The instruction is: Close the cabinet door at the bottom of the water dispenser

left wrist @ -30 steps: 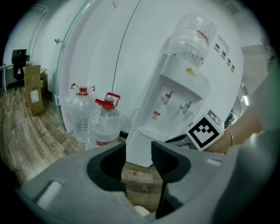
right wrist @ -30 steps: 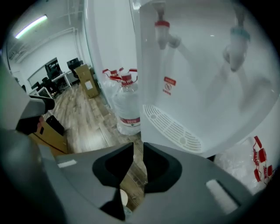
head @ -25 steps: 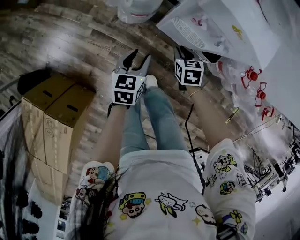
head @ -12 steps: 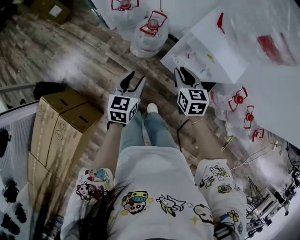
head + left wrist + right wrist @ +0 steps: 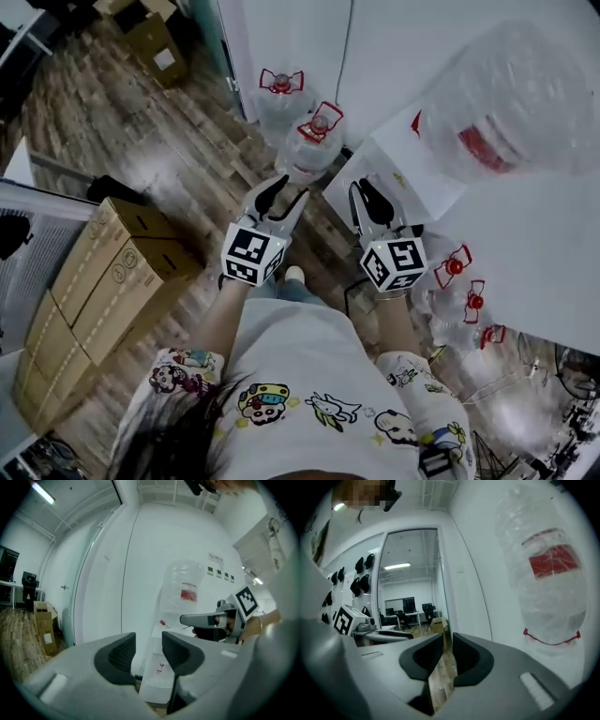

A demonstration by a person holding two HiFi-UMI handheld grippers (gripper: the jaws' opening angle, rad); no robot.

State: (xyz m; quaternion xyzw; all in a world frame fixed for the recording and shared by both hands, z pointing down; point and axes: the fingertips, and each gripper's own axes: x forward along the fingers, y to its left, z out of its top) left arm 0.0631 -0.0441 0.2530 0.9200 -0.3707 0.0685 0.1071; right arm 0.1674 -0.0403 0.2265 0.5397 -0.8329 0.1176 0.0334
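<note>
White water dispenser [image 5: 392, 176], red-labelled clear bottle [image 5: 511, 94]

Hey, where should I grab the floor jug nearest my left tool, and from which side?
Take the red carry handle on top of the jug, coming from straight above. It stands up as a thin loop over the cap, while the clear body looks broad and rounded, probably too wide and slick to pinch.
</note>
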